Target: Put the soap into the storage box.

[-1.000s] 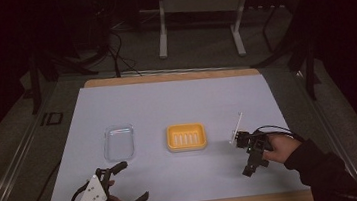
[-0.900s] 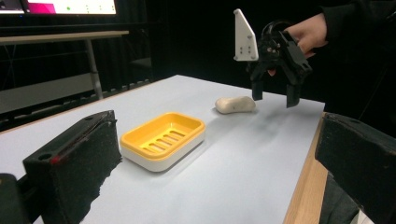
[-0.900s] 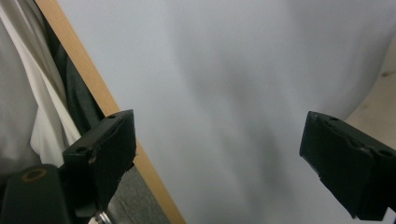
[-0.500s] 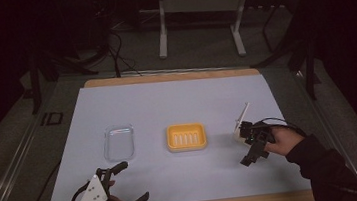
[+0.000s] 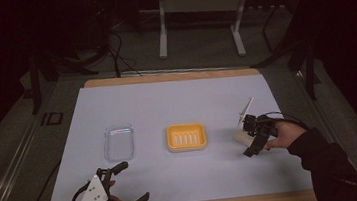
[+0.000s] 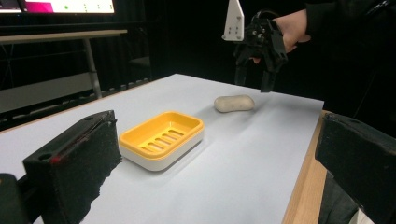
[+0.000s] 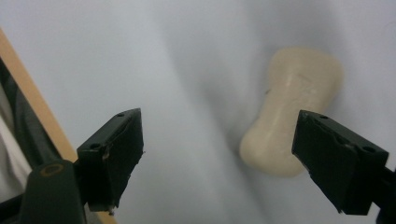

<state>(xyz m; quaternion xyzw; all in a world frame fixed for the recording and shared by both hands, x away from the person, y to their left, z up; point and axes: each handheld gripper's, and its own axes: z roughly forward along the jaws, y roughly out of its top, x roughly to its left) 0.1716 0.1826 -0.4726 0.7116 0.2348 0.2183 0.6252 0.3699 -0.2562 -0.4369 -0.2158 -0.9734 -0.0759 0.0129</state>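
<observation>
Soap bar (image 7: 292,116) cream; soap dish (image 5: 186,137) orange w/ white base; sheet (image 5: 167,106) pale blue; grippers black.

Right gripper (image 7: 219,163) above a cream soap bar (image 7: 292,116) on the pale sheet (image 7: 187,60).

Two black jaws rise from the bottom, set wide apart; they have just been closing a little, with nothing gripped between them. The soap bar lies flat on the sheet, waisted in the middle, upper end toward the top right; its lower end sits just beside the right-hand jaw, partly behind it. The table's wooden edge (image 7: 32,98) runs diagonally at the left, behind the left-hand jaw. A soft shadow crosses the sheet.
</observation>
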